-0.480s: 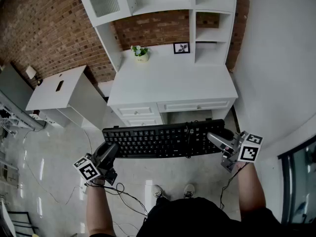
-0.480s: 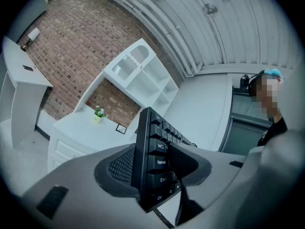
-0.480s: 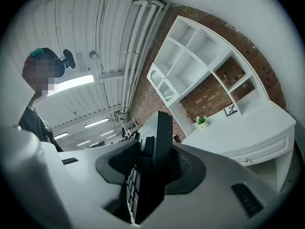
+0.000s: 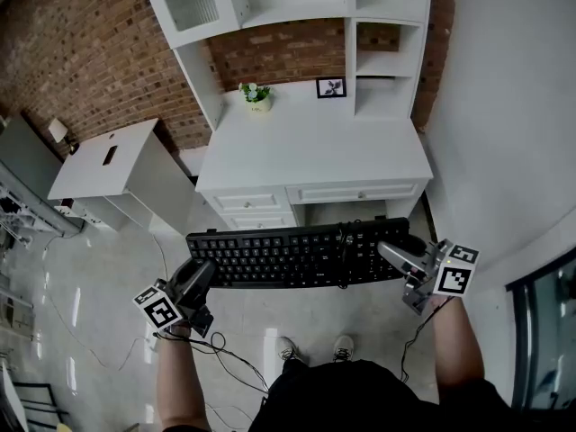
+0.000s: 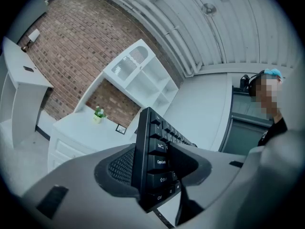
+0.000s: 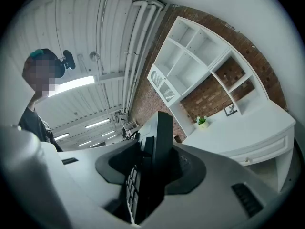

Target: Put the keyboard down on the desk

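The left gripper [image 4: 202, 275] has its jaws clamped on the left end of the keyboard [image 4: 297, 255]; in the left gripper view the left gripper [image 5: 153, 173] pinches the end by the Caps Lock column. The right gripper [image 4: 393, 253] clamps the right end in the same way, and the right gripper view shows the black edge pressed between its jaws. The keyboard hangs level, keys up, in the air over the floor, in front of the front edge of the desk [image 4: 315, 151] and not yet above its surface.

To do this step well, you likely need to carry both ends forward together, keep the board level, clear the front edge, and lower it flat onto the bare middle of the surface before you let either end go.

A white side cabinet [image 4: 108, 160] stands well to the left. A small plant [image 4: 256, 95] and a framed picture [image 4: 331, 87] sit at the back edge, and shelves [image 4: 382, 61] rise at the back right corner; none blocks the middle. A cable [image 4: 346, 257] crosses the keyboard's right half and could snag on the front edge.
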`<control>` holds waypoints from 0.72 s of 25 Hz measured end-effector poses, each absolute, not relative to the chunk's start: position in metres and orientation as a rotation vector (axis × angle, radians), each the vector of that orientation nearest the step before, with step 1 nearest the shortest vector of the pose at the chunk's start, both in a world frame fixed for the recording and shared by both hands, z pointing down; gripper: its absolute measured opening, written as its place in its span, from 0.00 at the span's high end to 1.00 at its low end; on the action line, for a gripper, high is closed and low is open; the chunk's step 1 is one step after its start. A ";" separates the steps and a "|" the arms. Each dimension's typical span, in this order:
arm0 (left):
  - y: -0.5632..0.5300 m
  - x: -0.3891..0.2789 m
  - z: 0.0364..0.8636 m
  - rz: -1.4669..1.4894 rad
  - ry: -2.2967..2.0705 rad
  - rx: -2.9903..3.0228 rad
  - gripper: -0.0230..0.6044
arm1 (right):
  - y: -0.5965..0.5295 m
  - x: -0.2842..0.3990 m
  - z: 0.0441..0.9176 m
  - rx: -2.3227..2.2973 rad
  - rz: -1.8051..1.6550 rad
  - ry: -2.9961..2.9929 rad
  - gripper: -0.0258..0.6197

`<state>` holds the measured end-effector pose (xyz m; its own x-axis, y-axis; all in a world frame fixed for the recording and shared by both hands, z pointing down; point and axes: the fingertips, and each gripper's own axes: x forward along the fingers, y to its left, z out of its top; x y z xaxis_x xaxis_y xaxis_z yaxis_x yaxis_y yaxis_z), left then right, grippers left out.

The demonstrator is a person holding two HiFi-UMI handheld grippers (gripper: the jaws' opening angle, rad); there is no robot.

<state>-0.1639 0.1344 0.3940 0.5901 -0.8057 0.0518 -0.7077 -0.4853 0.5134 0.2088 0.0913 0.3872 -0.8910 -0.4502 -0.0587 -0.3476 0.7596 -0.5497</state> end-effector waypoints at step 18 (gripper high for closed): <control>0.137 -0.164 0.390 -0.275 -1.216 2.336 0.60 | 0.092 0.209 0.384 -0.621 -0.806 2.766 0.68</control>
<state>-0.1638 0.1366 0.3904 0.5833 -0.8110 0.0450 -0.7125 -0.4842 0.5079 0.2090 0.0923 0.3838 -0.8931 -0.4448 -0.0670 -0.3392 0.7638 -0.5491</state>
